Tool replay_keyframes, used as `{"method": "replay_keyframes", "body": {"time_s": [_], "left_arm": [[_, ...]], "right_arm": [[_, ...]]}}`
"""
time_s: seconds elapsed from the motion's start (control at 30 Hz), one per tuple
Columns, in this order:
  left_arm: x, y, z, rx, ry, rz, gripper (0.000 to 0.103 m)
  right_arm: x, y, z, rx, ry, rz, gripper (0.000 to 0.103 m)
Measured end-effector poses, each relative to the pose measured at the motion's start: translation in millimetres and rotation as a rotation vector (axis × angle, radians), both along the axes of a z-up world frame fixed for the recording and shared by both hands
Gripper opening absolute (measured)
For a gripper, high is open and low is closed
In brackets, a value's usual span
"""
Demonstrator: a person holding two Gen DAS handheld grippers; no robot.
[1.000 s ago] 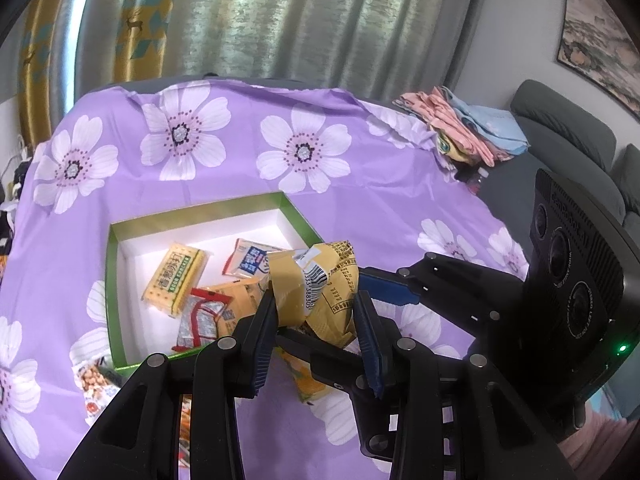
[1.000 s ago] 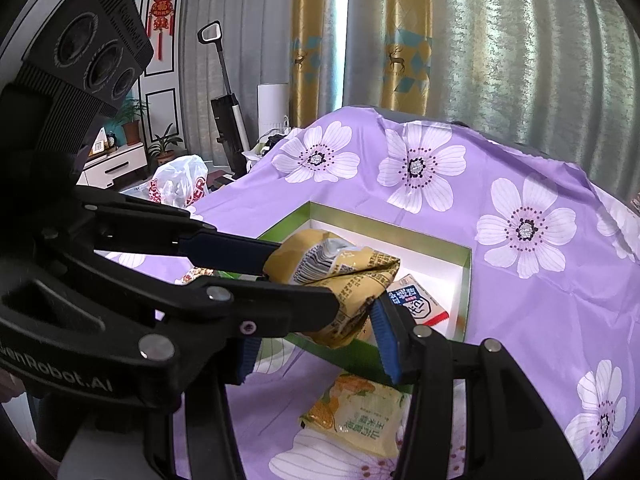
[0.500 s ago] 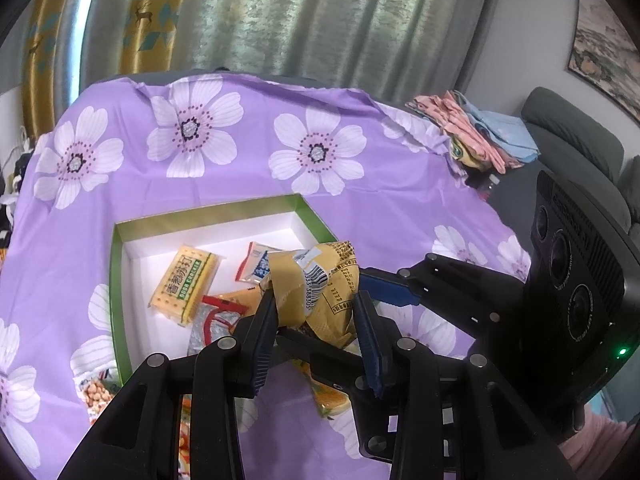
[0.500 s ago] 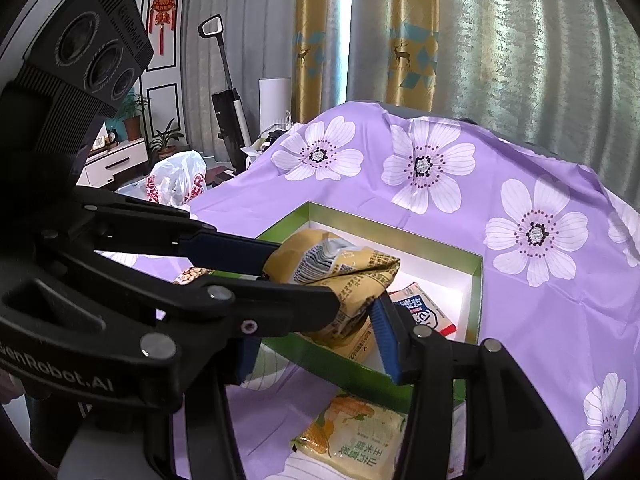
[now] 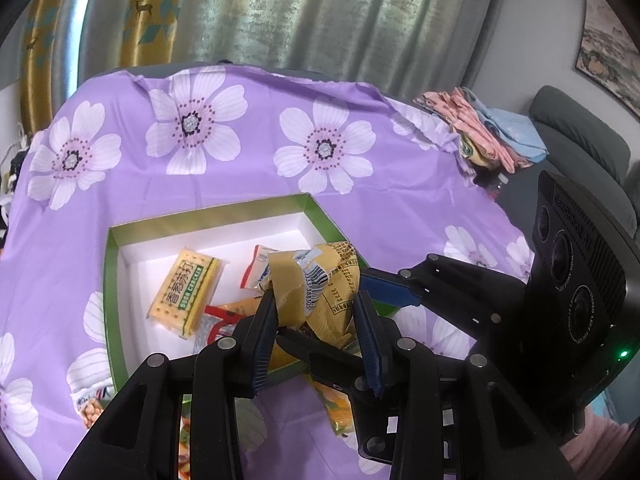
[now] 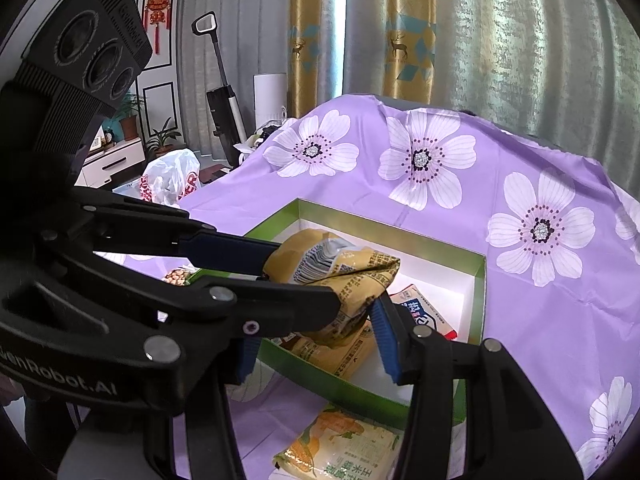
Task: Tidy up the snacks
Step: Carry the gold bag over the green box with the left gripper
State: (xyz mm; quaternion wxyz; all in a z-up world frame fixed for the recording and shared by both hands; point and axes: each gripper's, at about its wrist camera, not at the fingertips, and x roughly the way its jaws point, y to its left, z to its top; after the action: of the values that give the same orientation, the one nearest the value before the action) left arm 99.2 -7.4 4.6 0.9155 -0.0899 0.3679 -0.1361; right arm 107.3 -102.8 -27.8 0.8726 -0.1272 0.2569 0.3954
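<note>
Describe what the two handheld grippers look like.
Both the left gripper and right gripper are matte black linkage frames with silver rivets and blue ribbed pads on the fingers. Each carries a black ribbed camera block with three round lenses; white "GenRobot.AI" lettering and a green light show.

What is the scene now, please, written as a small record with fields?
surface: purple flowered cloth
container: open green box, white inside
held item: crumpled yellow snack bag, over the near part of the box
left gripper: shut on the yellow snack bag
right gripper: shut on the same bag
inside box: cracker pack, red and white packet, a few more packets
outside box: corn snack pack on the cloth, in front of the box
background: curtains, folded clothes
</note>
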Motion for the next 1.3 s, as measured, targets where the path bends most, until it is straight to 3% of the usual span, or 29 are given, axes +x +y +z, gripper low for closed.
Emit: {"method": "replay_keyframes", "body": {"time_s": [1.3], "left_arm": [[46.7, 12.3, -36.7, -0.025, 0.105, 0.002, 0.038]], "right_arm": [[49.7, 17.8, -35.0, -0.045, 0.098, 0.000, 0.050]]}}
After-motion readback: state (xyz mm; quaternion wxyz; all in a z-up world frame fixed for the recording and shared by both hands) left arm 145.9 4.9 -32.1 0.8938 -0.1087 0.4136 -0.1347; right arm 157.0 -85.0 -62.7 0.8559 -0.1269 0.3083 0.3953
